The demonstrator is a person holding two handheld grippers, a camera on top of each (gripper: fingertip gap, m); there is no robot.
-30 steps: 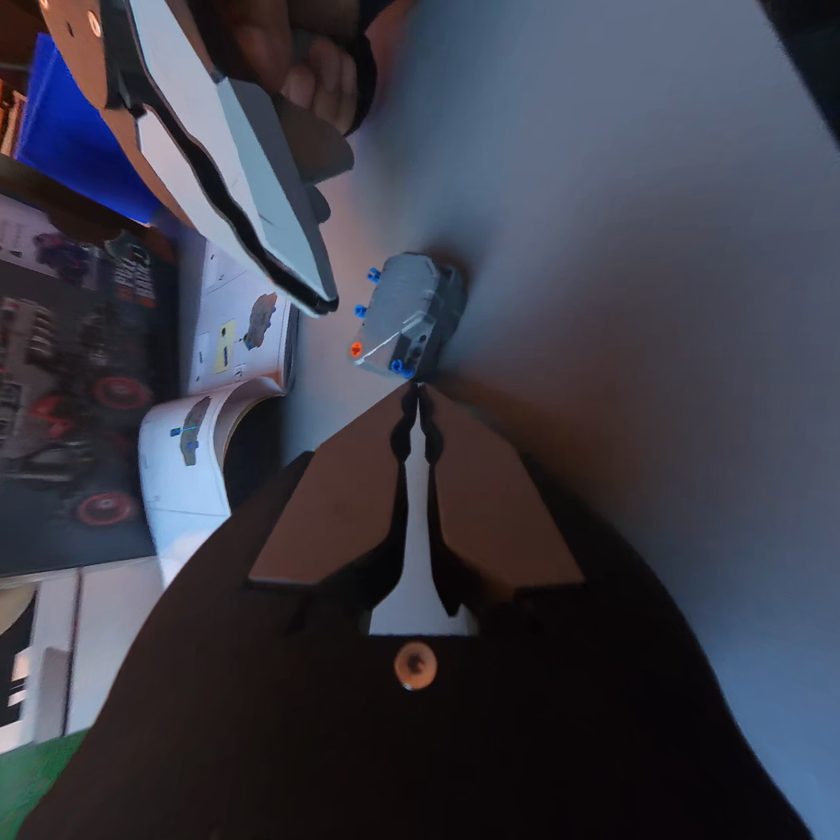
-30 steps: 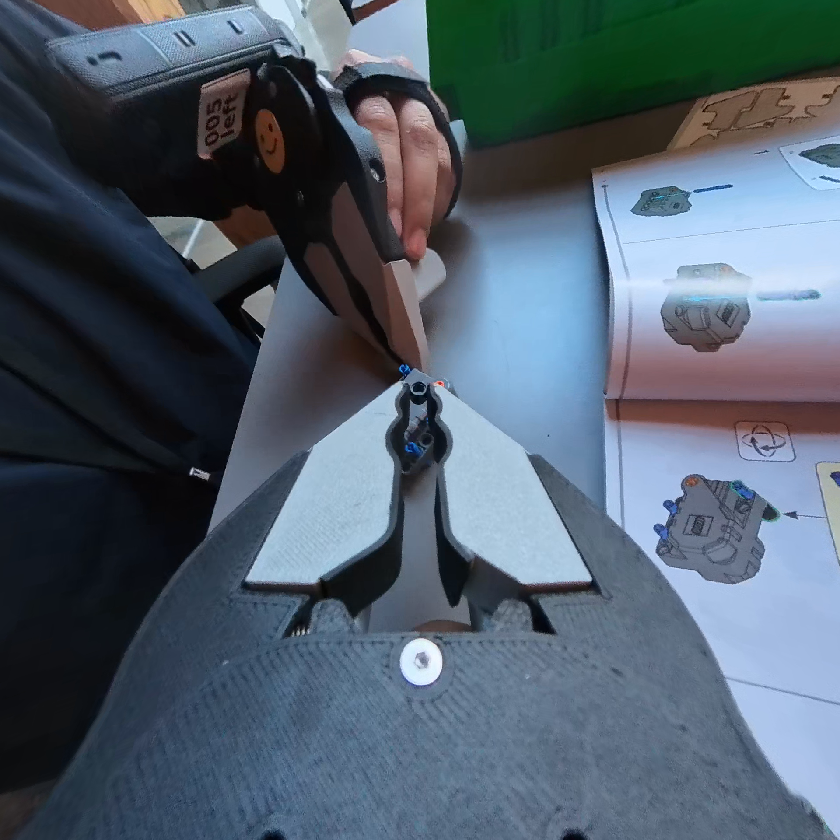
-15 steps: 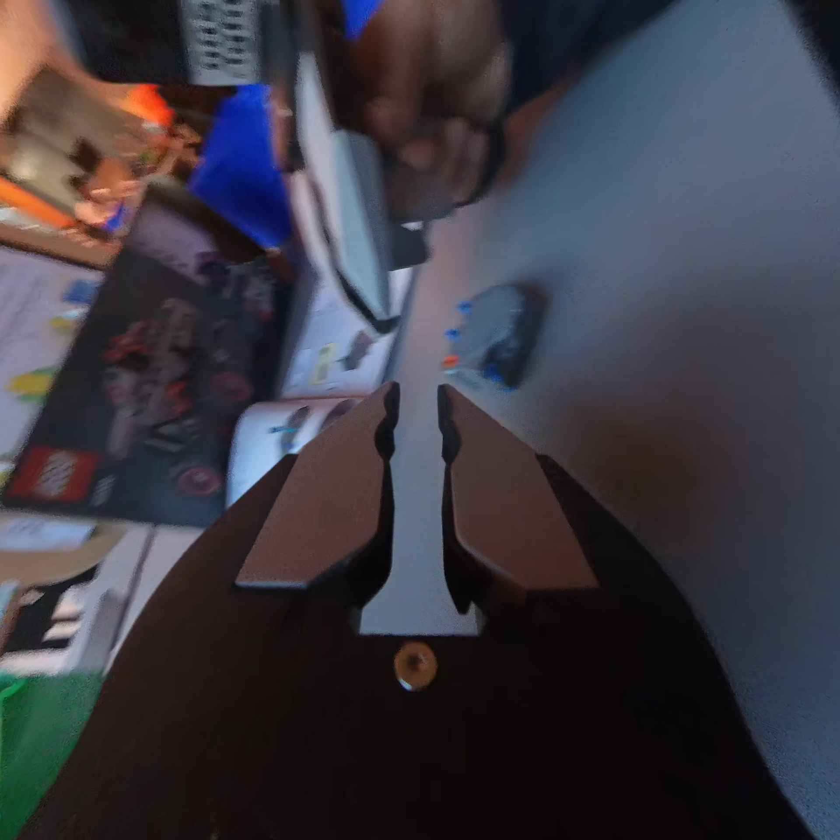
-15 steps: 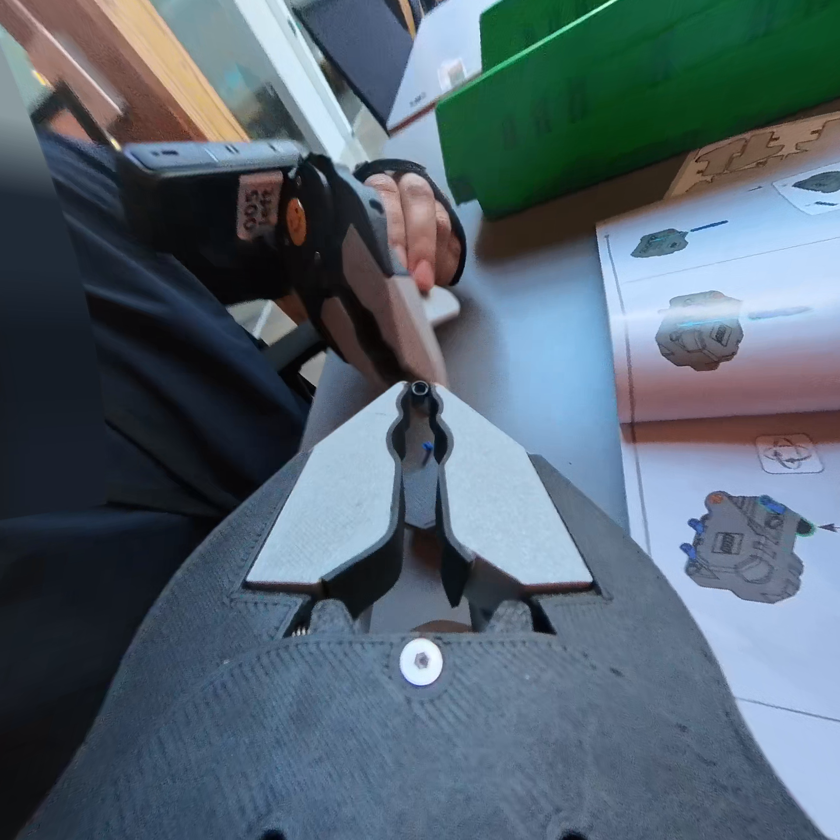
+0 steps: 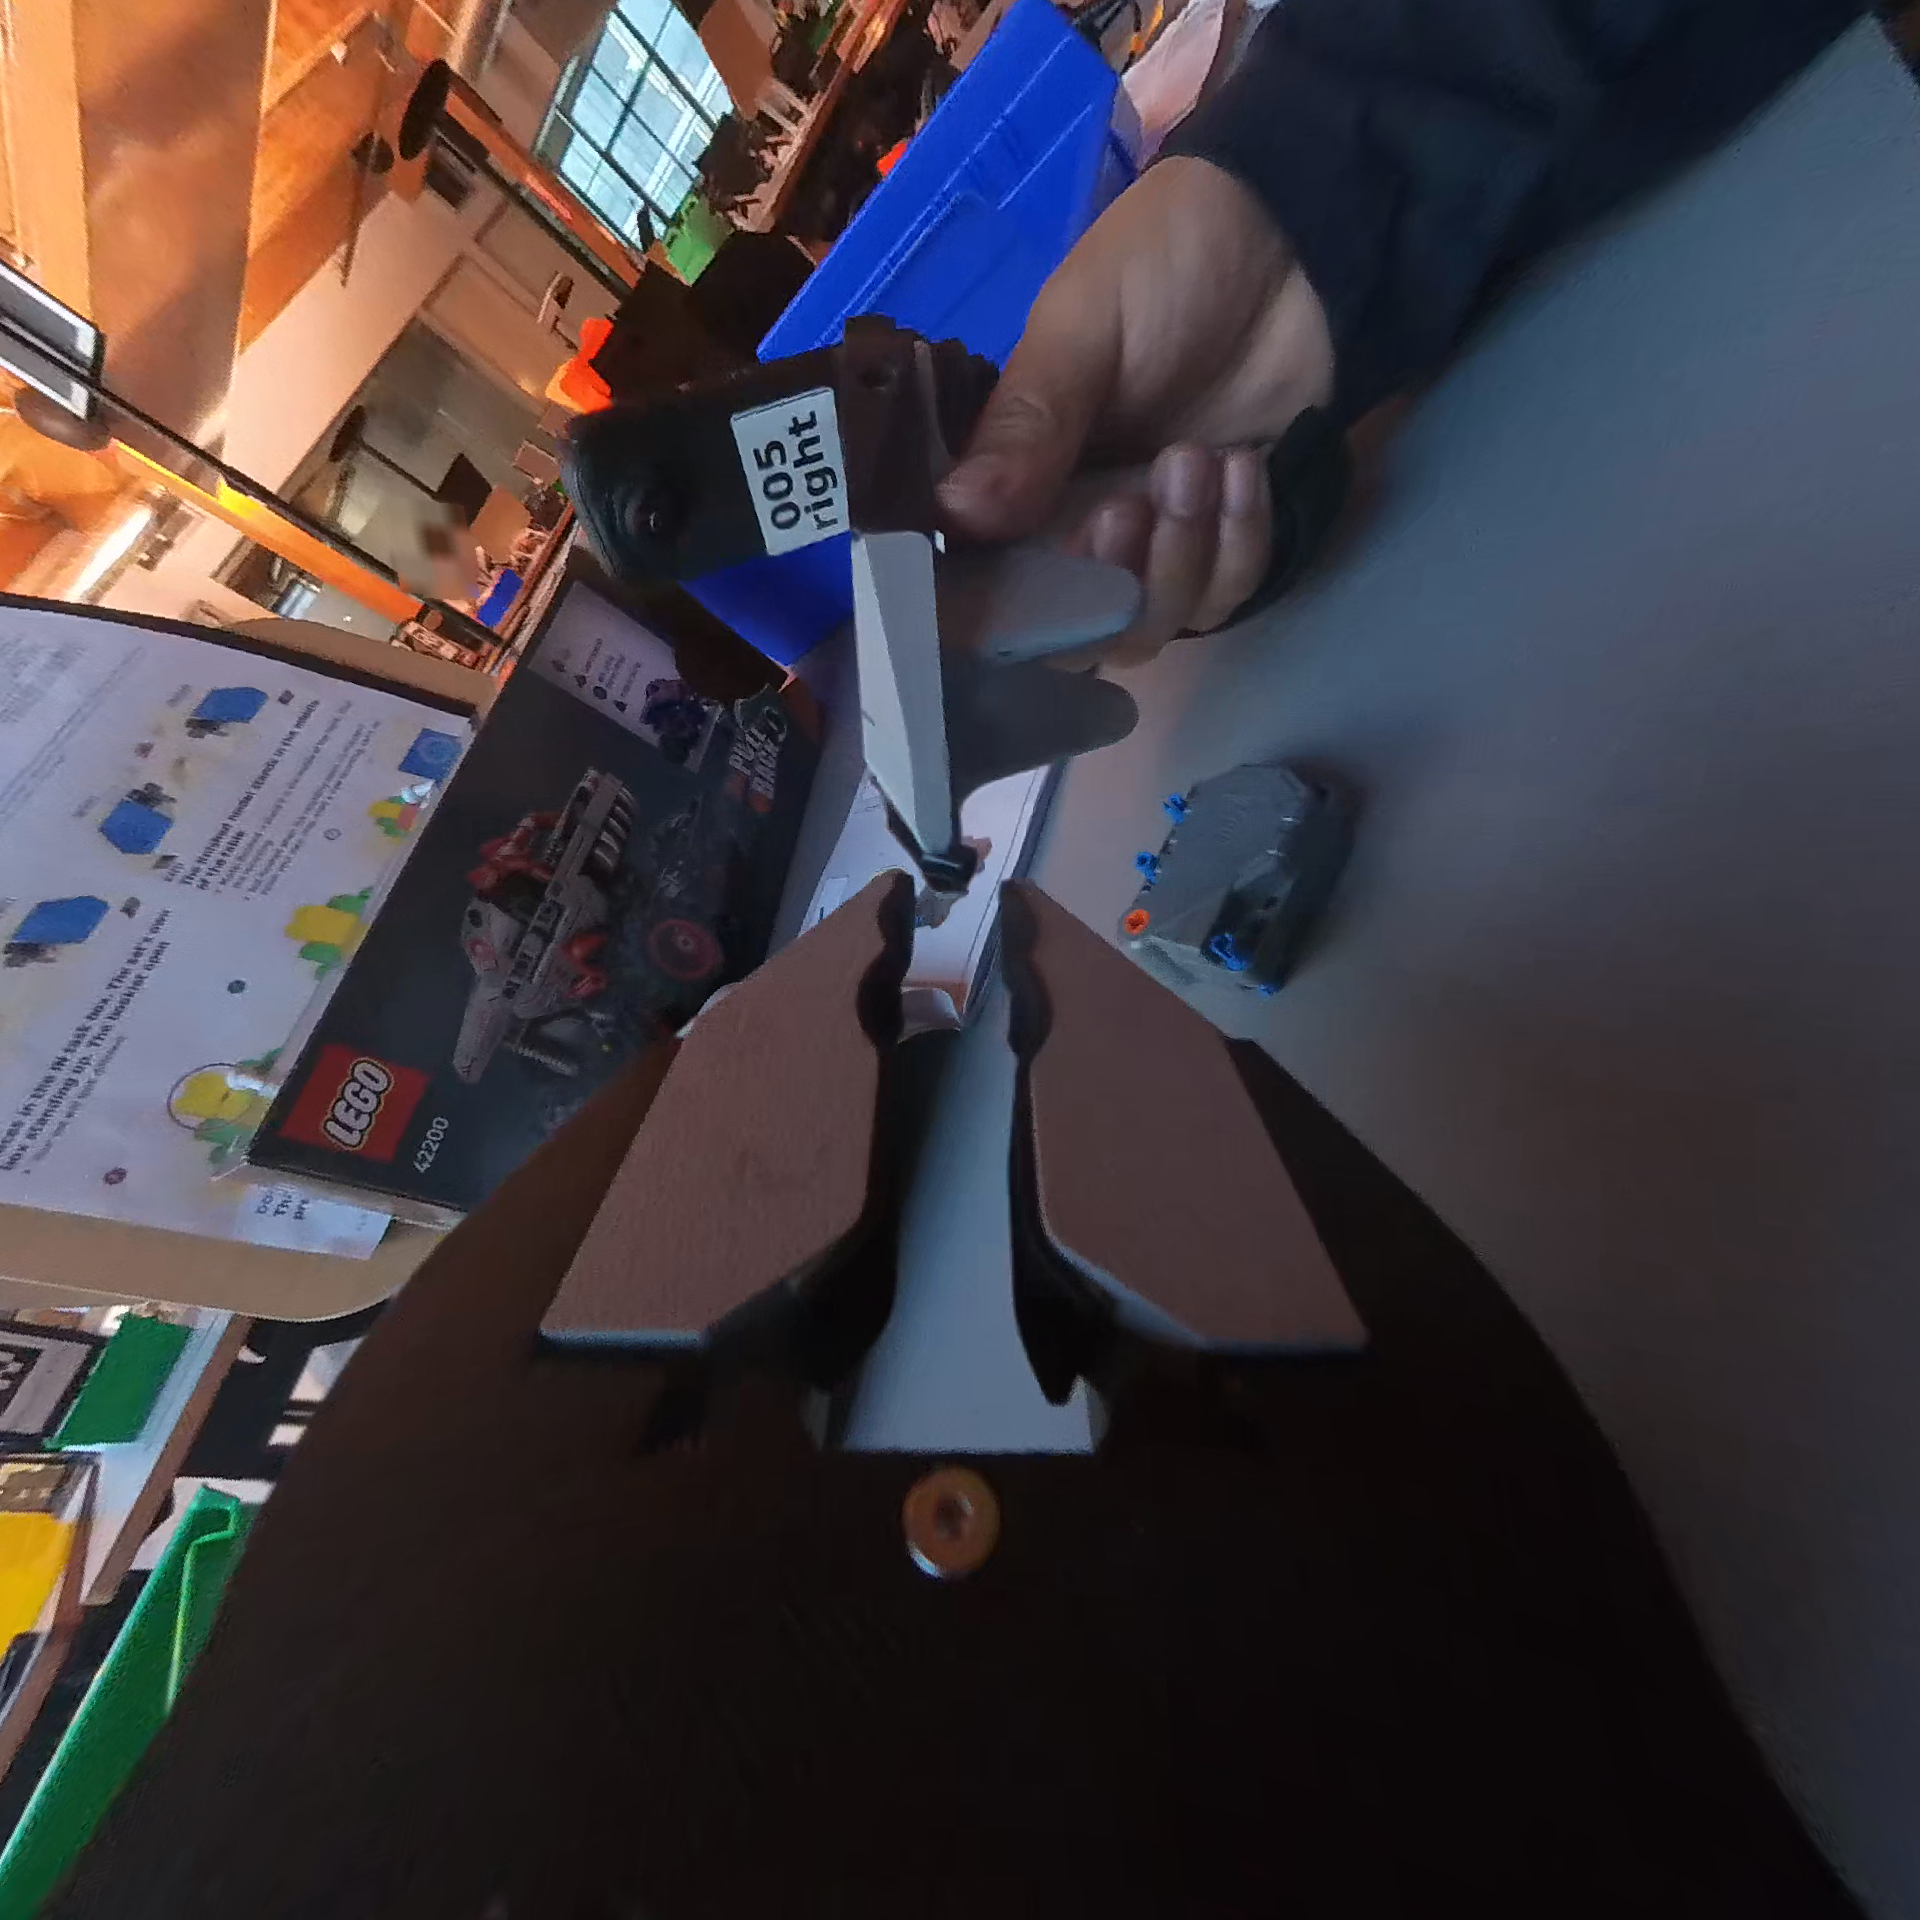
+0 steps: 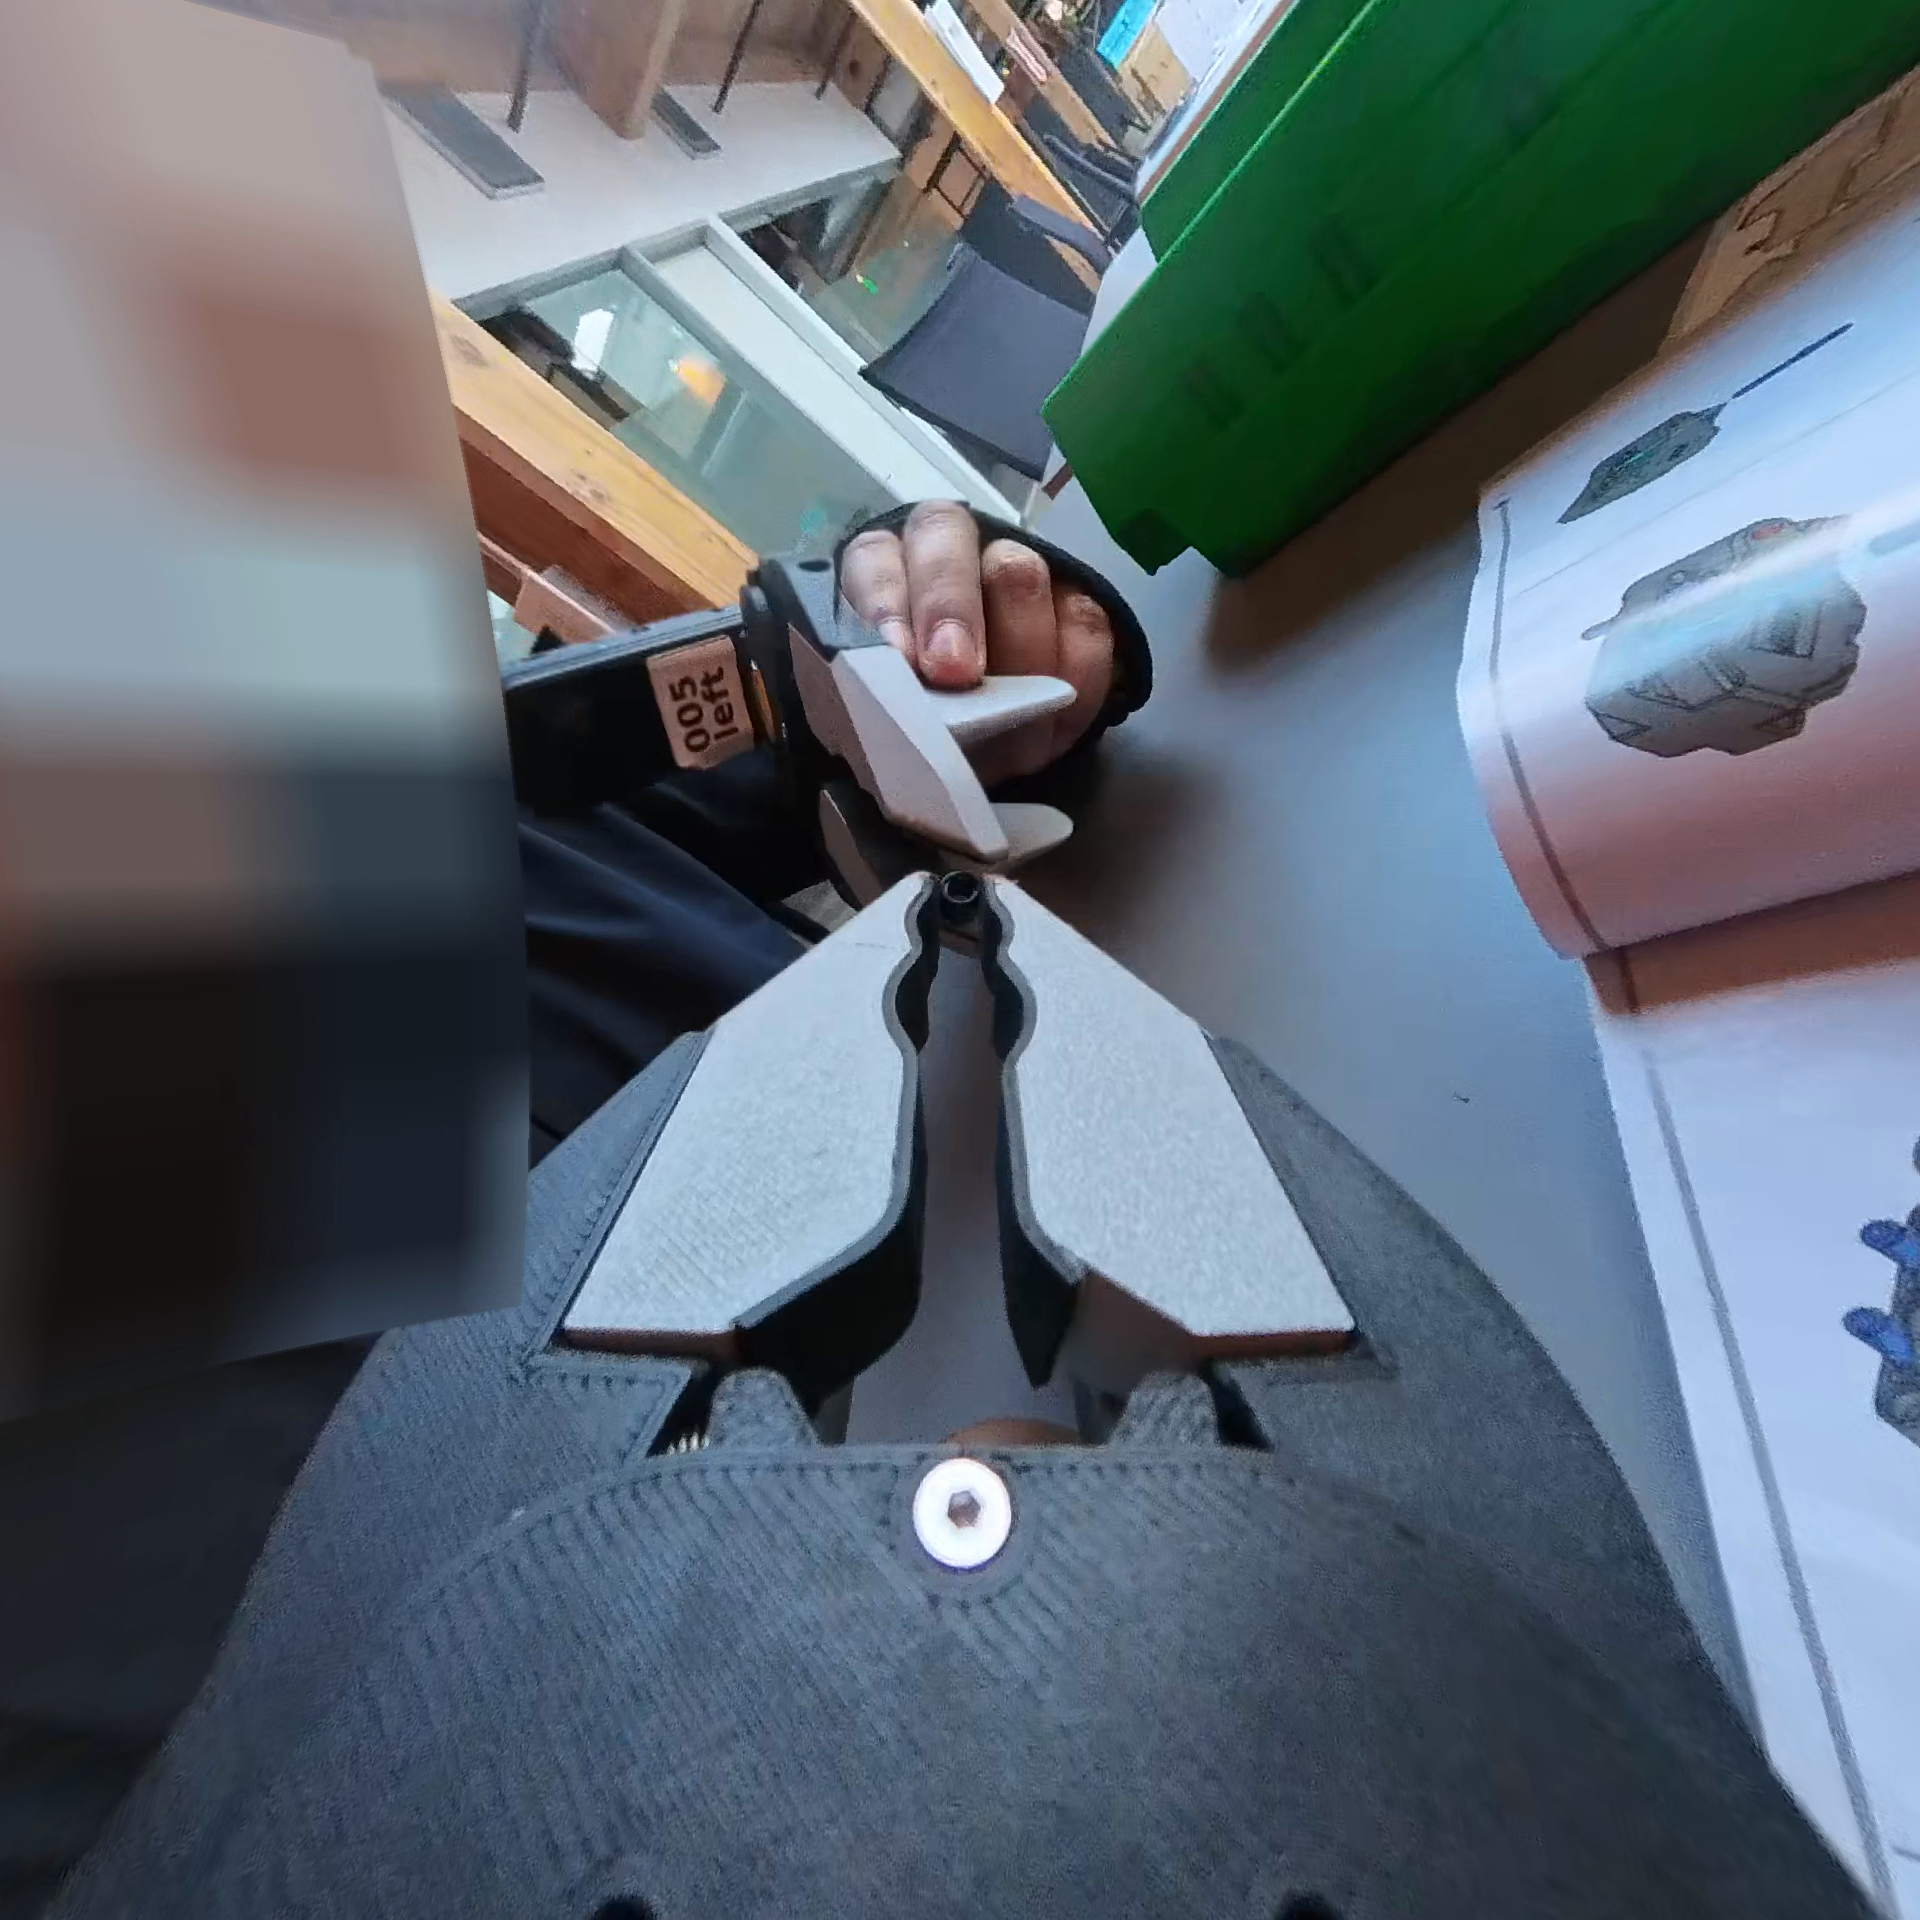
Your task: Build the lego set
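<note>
Meanwhile the right gripper (image 6: 960, 906) pinched a small black pin (image 6: 959, 896) at the very ends of its fingertips, the pin's hollow end facing the camera and the rest of the gap behind it bare. Just beyond those tips hung the left gripper (image 6: 992, 844), held by a hand (image 6: 977, 634) in a fingerless glove. From the left wrist view, the left gripper (image 5: 953, 902) stood spread, nothing between its fingers, and the right gripper (image 5: 940, 868) came down from above so that its tip, with the black pin (image 5: 951, 868), sat just ahead of the gap and slightly toward the left finger. The grey block (image 5: 1242, 876), with blue pins along its edges and an orange one at a corner, lay on the grey table (image 5: 1558, 644) to the right of the left gripper's tips, apart from both tools. To the left of those tips lay the dark set box (image 5: 540, 904), and beyond it an open booklet (image 5: 997, 831), partly hidden behind the fingers. A blue bin (image 5: 966, 229) stood farther off behind the right hand (image 5: 1153, 395); its contents could not be seen. In the right wrist view the booklet (image 6: 1714, 727) lay open to the right of the gripper, with a green bin (image 6: 1455, 239) beyond it, its inside hidden.
</note>
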